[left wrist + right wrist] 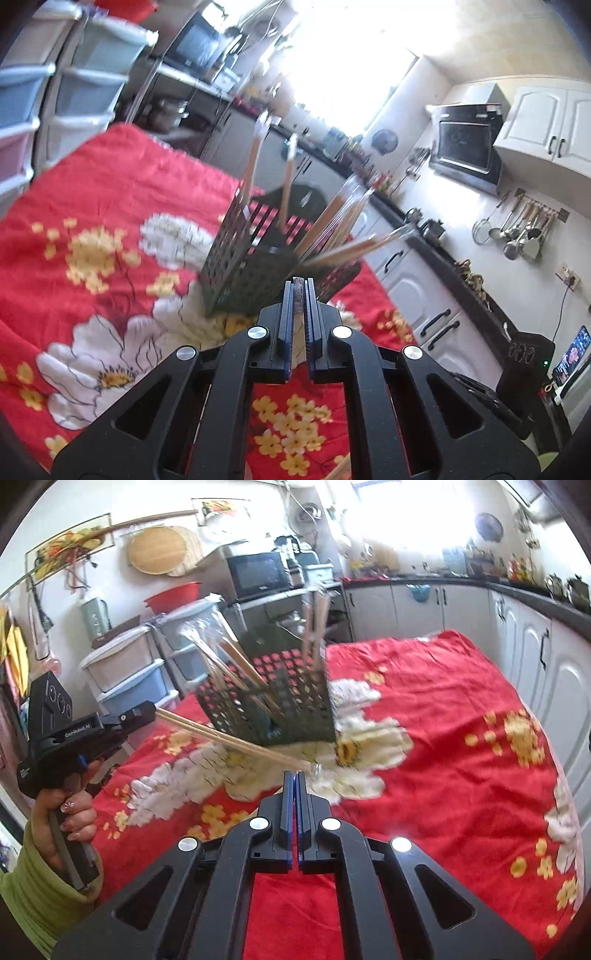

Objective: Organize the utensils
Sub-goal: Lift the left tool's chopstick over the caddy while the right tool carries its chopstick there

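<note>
We find a table covered to its edges by a red floral cloth (443, 701). A dark perforated utensil holder (295, 705) stands on the cloth near the far edge, over a white flower print.

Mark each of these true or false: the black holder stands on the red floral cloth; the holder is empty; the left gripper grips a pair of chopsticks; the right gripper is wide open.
1. The black holder stands on the red floral cloth. True.
2. The holder is empty. False: several standing chopsticks lean out of its top.
3. The left gripper grips a pair of chopsticks. True: the held pair juts from it toward the right gripper.
4. The right gripper is wide open. False: its fingers are pressed together, with only a thin slit between them.
</note>
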`<state>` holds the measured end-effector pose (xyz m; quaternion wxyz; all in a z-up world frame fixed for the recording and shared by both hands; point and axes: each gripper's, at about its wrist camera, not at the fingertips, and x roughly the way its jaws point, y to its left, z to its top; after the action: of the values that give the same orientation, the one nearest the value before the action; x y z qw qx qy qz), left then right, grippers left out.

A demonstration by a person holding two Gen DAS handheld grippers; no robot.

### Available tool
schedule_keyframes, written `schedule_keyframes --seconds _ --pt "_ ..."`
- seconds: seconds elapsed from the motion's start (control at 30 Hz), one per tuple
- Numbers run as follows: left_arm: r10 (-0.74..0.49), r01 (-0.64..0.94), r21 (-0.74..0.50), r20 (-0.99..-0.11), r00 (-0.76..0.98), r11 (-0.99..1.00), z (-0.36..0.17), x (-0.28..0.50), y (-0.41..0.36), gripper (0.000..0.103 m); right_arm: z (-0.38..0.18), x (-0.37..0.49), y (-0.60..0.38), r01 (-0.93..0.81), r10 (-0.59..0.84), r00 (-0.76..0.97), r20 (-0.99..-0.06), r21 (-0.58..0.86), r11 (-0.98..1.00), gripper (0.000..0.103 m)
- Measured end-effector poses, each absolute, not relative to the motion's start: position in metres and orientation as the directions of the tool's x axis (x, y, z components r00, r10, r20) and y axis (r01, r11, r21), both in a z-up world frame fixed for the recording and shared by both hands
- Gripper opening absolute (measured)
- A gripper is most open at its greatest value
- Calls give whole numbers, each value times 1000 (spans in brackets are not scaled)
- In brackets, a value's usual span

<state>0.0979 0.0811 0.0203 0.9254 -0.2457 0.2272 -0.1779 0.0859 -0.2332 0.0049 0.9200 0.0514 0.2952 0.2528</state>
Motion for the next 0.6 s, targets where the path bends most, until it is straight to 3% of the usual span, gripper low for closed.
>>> schedule_keyframes --seconds 0.6 --pt "-441 307 -463 -214 872 831 84 85 79 2 89 80 -198 -535 546 767 -338 135 834 1"
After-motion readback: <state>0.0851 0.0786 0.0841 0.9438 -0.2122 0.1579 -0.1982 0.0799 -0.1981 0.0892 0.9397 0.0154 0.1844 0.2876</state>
